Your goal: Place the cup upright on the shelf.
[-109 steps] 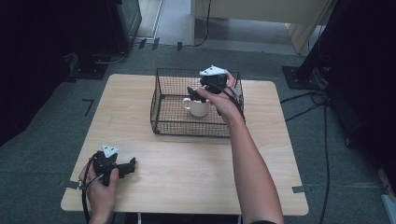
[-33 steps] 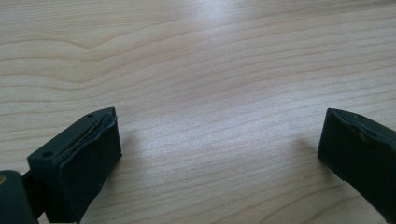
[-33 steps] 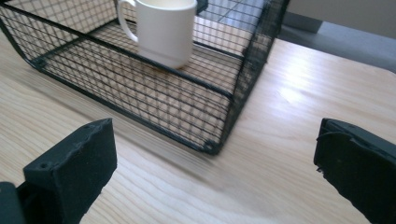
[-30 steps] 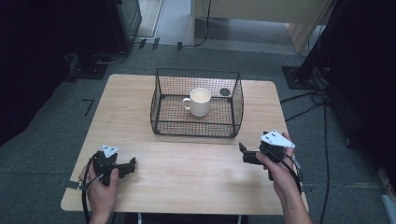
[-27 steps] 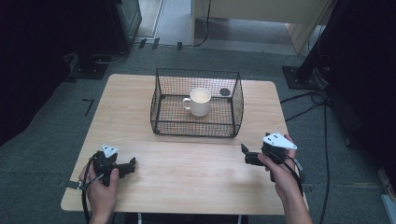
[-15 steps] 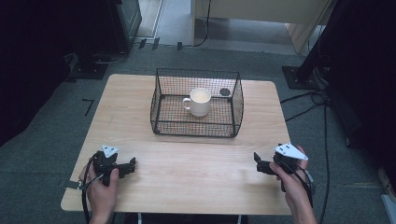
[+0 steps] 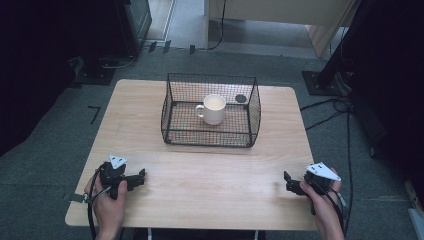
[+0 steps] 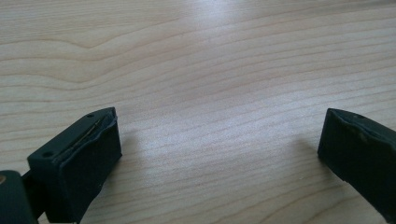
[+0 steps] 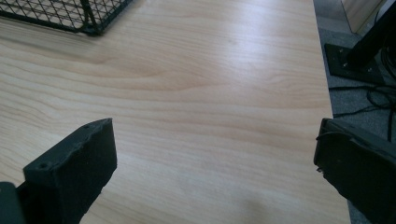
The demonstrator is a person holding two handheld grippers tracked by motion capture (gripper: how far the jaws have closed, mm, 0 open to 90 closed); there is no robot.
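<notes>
A white mug [image 7: 214,108] stands upright inside a black wire basket [image 7: 210,136] at the middle back of the wooden table [image 7: 210,170]. A small dark round thing [image 7: 241,98] lies in the basket to the mug's right. My left gripper [image 7: 141,176] rests low over the front left of the table; in the left gripper view my left gripper [image 8: 219,154] is open over bare wood. At the front right edge my right gripper [image 7: 288,182] points left. In the right gripper view my right gripper [image 9: 215,163] is open and holds nothing, with a basket corner [image 9: 88,18] at the top left.
The table's right edge [image 9: 329,93] runs close beside my right gripper, with grey floor, cables [image 7: 330,107] and a dark stand base [image 7: 320,82] beyond it. Bare wood stretches between the two grippers in front of the basket.
My right gripper was at the mug inside the basket; it has let go and drawn back to the table's front right edge. The left gripper has stayed still.
</notes>
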